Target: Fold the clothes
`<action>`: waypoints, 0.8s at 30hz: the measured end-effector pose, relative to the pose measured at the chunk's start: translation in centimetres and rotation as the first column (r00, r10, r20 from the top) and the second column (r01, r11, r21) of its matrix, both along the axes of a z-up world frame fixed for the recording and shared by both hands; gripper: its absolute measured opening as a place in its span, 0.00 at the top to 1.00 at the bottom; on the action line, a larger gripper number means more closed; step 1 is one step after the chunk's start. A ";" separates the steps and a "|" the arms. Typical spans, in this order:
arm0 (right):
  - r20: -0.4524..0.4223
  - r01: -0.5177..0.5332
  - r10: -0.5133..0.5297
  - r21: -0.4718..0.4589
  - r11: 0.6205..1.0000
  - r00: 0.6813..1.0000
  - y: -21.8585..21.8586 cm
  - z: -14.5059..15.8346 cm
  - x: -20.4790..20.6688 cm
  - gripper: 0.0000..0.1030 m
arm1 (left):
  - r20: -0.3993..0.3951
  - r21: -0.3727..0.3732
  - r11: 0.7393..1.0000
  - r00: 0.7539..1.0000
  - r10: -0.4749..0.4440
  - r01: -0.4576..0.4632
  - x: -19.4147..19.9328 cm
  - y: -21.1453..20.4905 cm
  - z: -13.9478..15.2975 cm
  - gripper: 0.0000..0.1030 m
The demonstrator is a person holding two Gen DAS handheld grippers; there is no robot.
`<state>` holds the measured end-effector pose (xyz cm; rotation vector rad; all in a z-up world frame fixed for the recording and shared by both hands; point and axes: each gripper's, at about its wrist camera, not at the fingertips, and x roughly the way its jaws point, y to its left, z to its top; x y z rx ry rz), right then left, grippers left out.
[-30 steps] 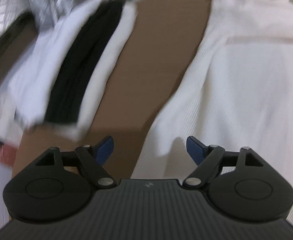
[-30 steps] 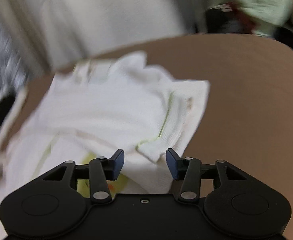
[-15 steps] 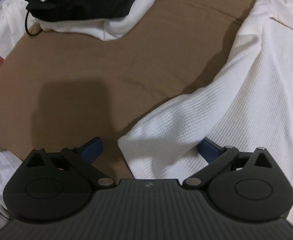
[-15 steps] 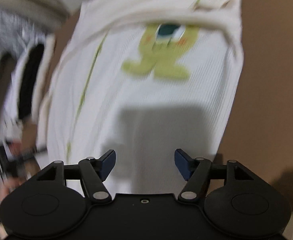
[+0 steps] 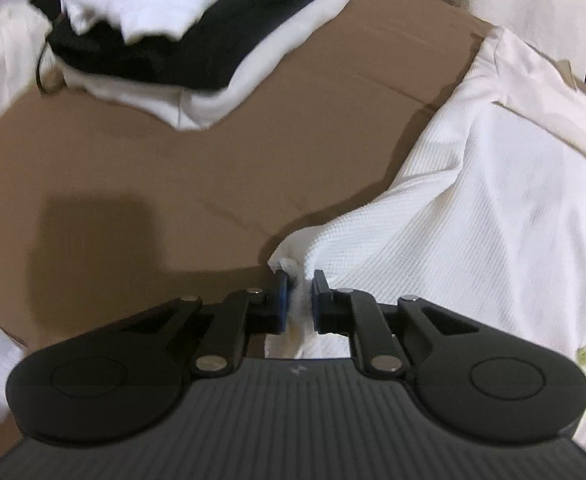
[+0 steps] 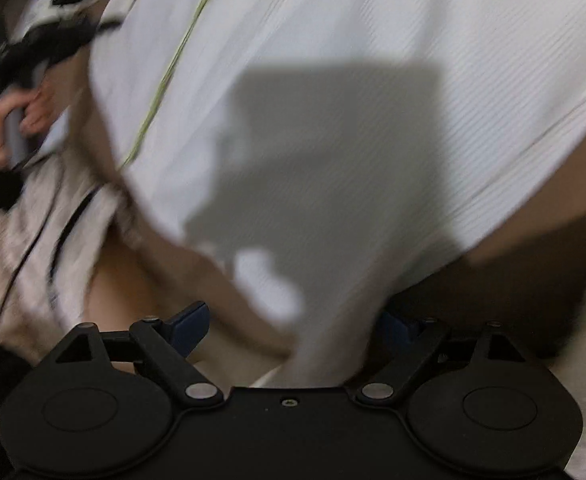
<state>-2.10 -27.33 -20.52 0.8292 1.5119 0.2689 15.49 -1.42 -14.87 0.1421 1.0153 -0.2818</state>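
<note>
Left gripper just closed on shirt corner.

No readable text, label, brand name, number or sign appears in either view. The only mark is a small pale emblem, too tiny to make out, on the ribbed grey housing of the left gripper in the left wrist view. The right wrist view is blurred, and nothing on the white garment there can be read.
</note>
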 end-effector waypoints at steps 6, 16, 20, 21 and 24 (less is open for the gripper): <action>0.181 0.046 -0.040 -0.028 0.999 0.983 0.6 0.7 -0.6 0.88 | -0.062 0.116 0.993 0.998 -0.003 0.010 0.2 -1.2 -1.5 0.28; 0.617 0.164 -0.070 -0.098 0.982 0.784 -3.3 9.1 2.1 0.89 | 0.043 -0.087 0.994 0.997 -0.069 0.073 -1.2 -1.0 1.2 0.93; 0.710 0.231 -0.057 -0.151 0.961 0.701 -6.3 11.6 3.0 0.89 | 0.207 -0.136 0.980 0.972 -0.113 0.143 -3.1 -1.7 3.8 0.93; 0.731 0.249 -0.053 -0.163 0.955 0.680 -7.0 12.2 3.2 0.89 | 0.226 -0.157 0.976 0.967 -0.114 0.152 -3.3 -1.9 4.2 0.93; 0.777 0.293 -0.063 -0.159 0.943 0.627 -10.0 13.2 3.7 0.89 | 0.220 -0.197 0.970 0.970 -0.100 0.144 -2.4 -3.0 4.4 0.93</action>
